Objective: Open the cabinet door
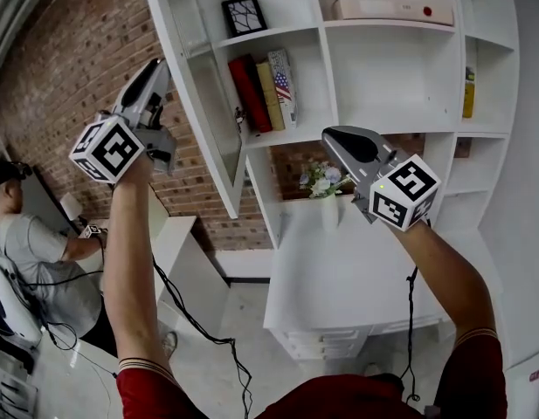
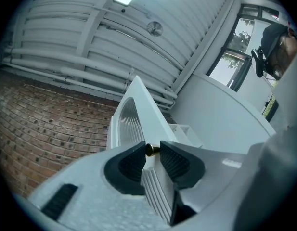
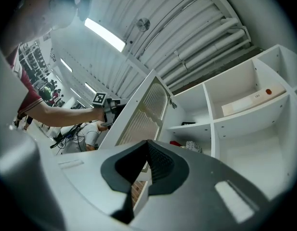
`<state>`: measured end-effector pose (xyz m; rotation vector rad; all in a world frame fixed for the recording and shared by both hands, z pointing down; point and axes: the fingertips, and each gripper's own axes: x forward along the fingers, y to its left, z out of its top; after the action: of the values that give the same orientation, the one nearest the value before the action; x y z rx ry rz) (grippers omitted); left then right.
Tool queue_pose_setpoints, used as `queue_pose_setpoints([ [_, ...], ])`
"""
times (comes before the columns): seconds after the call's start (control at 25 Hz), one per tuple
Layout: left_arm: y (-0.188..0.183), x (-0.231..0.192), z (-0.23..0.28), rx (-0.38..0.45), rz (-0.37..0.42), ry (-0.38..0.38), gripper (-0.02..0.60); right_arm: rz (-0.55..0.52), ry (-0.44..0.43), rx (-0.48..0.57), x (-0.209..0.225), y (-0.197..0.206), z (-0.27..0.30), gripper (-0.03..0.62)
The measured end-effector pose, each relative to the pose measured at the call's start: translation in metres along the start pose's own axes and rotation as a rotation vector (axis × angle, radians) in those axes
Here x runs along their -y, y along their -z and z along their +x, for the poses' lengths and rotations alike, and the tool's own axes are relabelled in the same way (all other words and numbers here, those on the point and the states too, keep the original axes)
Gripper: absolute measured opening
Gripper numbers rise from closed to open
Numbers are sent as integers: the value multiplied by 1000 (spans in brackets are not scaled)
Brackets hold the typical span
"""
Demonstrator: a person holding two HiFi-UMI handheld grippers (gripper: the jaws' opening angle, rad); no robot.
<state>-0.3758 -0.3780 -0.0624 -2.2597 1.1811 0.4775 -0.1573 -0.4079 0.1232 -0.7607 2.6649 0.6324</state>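
Note:
The white cabinet door (image 1: 203, 103) with its ribbed glass panel stands swung far out from the shelving, its edge toward me. My left gripper (image 1: 160, 66) is raised at the door's outer edge. In the left gripper view the left gripper (image 2: 151, 159) has a small brass knob (image 2: 151, 150) between its fingertips, the pads close against both ends, and the door frame (image 2: 143, 105) rises beyond. My right gripper (image 1: 330, 136) hangs in front of the open shelves, apart from the door. The right gripper (image 3: 147, 153) shows its pads together with nothing between them, and the door (image 3: 144, 113) beyond it.
Open shelves hold books (image 1: 262, 90), a picture frame (image 1: 244, 14) and a pink box (image 1: 391, 9). A vase of flowers (image 1: 324, 183) stands on the white desk (image 1: 356, 273) below. A brick wall (image 1: 68, 59) is at the left, where a person (image 1: 24, 238) sits. A cable (image 1: 199, 326) trails down.

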Motion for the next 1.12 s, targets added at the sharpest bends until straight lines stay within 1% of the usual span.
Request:
queue_pose_setpoints([
  [0.16, -8, -22, -21, 7, 0, -42, 84, -2, 0, -12, -12, 1, 7, 12],
  [0.32, -12, -43, -34, 6, 9, -108, 67, -1, -3, -23, -16, 5, 14, 12],
  [0.52, -18, -49, -41, -17, 43, -140, 67, -8, -1, -35, -20, 10, 18, 12],
  [0.72, -13, -44, -50, -44, 55, -151, 61, -9, 22, -42, -14, 9, 13, 12],
  [0.92, -2, -26, -60, -72, 54, -146, 54, -12, 41, -70, -6, 8, 8, 12],
  [1.04, -3, -8, -68, -83, 68, -139, 45, -11, 51, -68, -1, 0, 7, 13],
  [1.12, -6, 14, -75, -89, 73, -130, 33, -5, 51, -58, 1, -8, 2, 12],
])
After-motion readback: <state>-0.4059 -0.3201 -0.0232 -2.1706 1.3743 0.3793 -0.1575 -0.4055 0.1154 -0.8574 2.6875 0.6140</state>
